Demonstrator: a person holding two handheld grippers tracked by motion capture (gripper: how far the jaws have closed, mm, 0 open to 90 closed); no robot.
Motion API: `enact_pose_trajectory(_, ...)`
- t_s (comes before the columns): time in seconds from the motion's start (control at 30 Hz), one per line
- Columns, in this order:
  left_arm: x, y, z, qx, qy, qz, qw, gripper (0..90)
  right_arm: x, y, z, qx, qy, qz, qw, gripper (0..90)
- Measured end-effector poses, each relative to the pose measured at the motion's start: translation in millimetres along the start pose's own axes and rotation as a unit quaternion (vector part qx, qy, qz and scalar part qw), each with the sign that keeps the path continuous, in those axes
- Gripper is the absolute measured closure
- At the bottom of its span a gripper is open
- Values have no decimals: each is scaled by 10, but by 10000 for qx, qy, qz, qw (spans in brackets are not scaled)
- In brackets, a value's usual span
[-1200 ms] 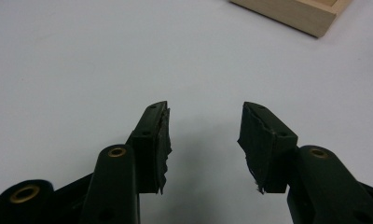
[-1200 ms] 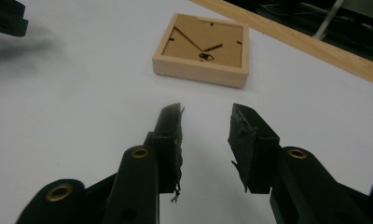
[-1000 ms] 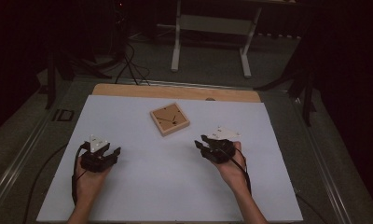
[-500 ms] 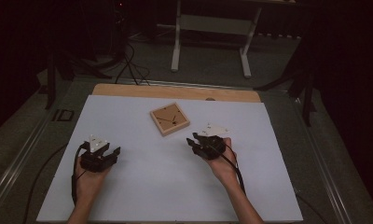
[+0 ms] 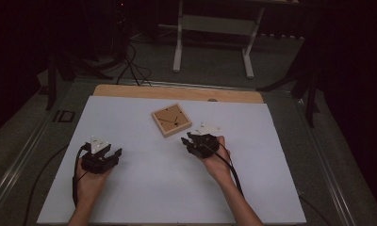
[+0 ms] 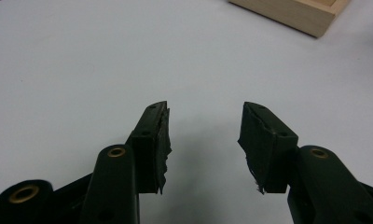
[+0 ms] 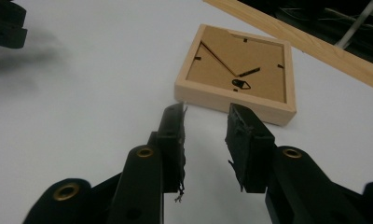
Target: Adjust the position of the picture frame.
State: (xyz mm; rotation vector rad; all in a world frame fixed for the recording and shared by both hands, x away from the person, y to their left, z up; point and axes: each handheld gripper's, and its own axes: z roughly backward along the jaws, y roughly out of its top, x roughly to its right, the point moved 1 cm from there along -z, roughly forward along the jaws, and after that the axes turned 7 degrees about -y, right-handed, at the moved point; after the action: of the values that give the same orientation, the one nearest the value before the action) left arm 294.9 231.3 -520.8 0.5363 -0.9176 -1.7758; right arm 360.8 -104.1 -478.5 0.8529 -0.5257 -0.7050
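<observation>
A small wooden picture frame lies face down on the white desk, so its brown back panel with a small hanger is up. The frame is in the far middle part of the desk, near the wooden strip that runs along the far edge.

The right claw is just beside the frame, at its near right corner, and points toward it. In the right gripper view the right claw has its two jaws apart with a narrow gap, and the tips stand close in front of the near side wall of the frame, not touching it. Nothing is between the jaws.

The left claw is well apart from the frame, to its near left side, low over the bare desk. In the left gripper view the left claw is spread wide and empty, and one corner of the frame shows far ahead at the right.
</observation>
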Motion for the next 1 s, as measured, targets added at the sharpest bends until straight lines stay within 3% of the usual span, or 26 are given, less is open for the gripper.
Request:
enact_pose_trajectory(0.3, -3, 1, 4, 10, -5, 0, 10000, 522, -55, 50, -172, 5, -9, -88, 10000, 696)
enact_pose_trajectory(0.57, -7, 2, 12, 22, -23, 8, 10000, 522, -76, 170, -257, 39, -1, 46, 10000, 696)
enact_pose_trajectory(1.0, -21, 0, 29, 65, -16, 61, 10000, 522, -142, 238, -507, -85, 30, 45, 9999, 729)
